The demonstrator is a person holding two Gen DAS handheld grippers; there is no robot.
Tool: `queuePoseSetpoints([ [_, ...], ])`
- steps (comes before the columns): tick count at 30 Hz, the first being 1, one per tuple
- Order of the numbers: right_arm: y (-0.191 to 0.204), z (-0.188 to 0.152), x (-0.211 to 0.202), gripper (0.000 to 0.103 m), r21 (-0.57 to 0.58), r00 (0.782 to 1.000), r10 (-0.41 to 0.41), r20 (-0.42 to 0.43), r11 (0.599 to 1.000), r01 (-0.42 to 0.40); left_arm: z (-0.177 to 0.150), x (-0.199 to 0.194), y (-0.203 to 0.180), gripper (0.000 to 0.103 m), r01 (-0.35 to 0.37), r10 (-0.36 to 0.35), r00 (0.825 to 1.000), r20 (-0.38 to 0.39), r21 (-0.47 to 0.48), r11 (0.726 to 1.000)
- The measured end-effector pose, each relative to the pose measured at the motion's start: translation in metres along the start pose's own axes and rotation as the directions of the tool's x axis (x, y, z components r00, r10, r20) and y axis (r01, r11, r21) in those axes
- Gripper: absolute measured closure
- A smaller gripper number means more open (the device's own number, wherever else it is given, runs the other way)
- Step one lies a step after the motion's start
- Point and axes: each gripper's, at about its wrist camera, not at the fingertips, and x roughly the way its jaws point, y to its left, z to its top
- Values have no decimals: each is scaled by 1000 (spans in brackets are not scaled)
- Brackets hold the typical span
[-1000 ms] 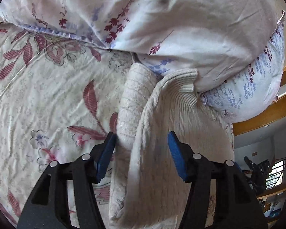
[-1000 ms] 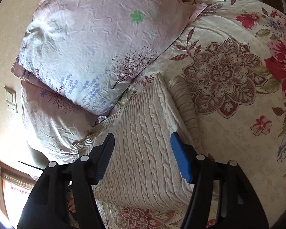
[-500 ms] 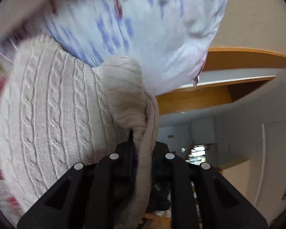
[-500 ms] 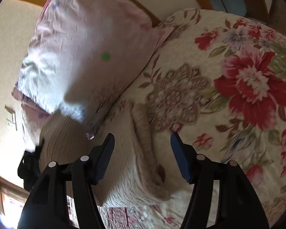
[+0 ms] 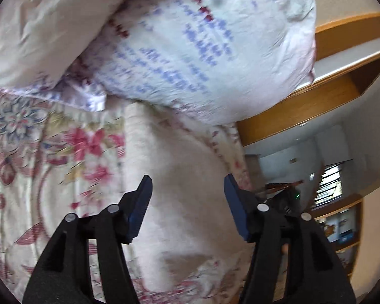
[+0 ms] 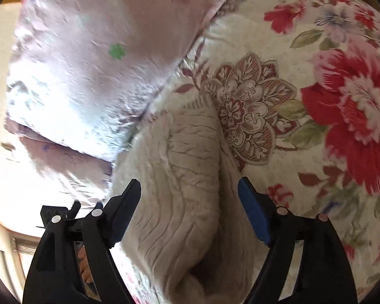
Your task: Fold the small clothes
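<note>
Sweater (image 6: 190,190): a cream cable-knit is laid on the floral quilt (image 6: 304,50), folded over itself, with a ribbed edge at its 12 o'clock end; in the left view it is blurred and seen as a pale band (image 5: 179,177).
Left gripper (image 5: 187,190): the jaws are spread wide and nothing is held; the sweater is seen between and beyond the fingertips, running toward 12 o'clock. Whether the fingers touch the knit cannot be told.
Right gripper (image 6: 188,195): the jaws are spread wide and nothing is held; the folded sweater fills the gap and extends to 12 o'clock, with its right fold close beside the blue pad (image 6: 253,212).
Pillows (image 5: 202,50): two are stacked at 12 o'clock of the sweater, whose far end is met by the lower one; in the right view they are seen at 10 o'clock (image 6: 88,63).
Headboard (image 5: 304,111): wood is seen at 2 o'clock in the left view.
</note>
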Motion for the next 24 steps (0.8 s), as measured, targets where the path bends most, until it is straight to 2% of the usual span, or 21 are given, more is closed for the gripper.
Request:
queuePoseSetpoints([
  [5, 3, 3, 16, 22, -16, 998, -53, -42, 998, 52, -24, 29, 2, 40, -80, 83, 994, -67, 47, 996],
  [7, 0, 5, 18, 23, -14, 995, -89, -39, 996, 89, -37, 22, 5, 32, -120, 125, 991, -52, 93, 988],
  [9, -3, 4, 16, 23, -5, 996, -83, -25, 997, 83, -43, 25, 2, 30, -173, 179, 983, -41, 125, 977],
  [12, -5, 2, 16, 23, -11, 998, -66, -22, 998, 66, -47, 34, 7, 28, -201, 207, 977, -45, 108, 974],
  [13, -5, 0, 17, 28, -20, 998, -54, -36, 998, 54, -42, 35, 12, 29, -196, 200, 978, -49, 88, 977],
  [14, -4, -2, 21, 49, -28, 997, -34, -62, 999, 33, -41, 41, 15, 29, -181, 184, 981, -55, 57, 982],
  [16, -4, -9, 28, 66, -19, 996, 25, -84, 999, -27, -41, 42, 24, 45, -151, 150, 988, -38, -11, 988],
  [17, -1, -11, 28, 70, -20, 996, 49, -73, 999, -50, -41, 38, 29, 51, -136, 134, 990, -36, -33, 990],
  [18, 4, -14, 28, 72, -31, 996, 64, -64, 997, -66, -42, 31, 34, 66, -88, 86, 996, -31, -50, 995],
  [19, 10, -16, 27, 74, -46, 995, 78, -59, 996, -81, -41, 24, 35, 69, -57, 55, 998, -31, -58, 997],
  [22, 49, -30, 26, 81, -141, 981, 168, -99, 973, -181, -43, -17, 33, 71, 40, -40, 999, -2, -1, 999],
  [24, 86, -48, 35, 82, -265, 970, 183, -158, 939, -220, -48, -57, 33, 71, 37, -40, 998, 46, 71, 997],
])
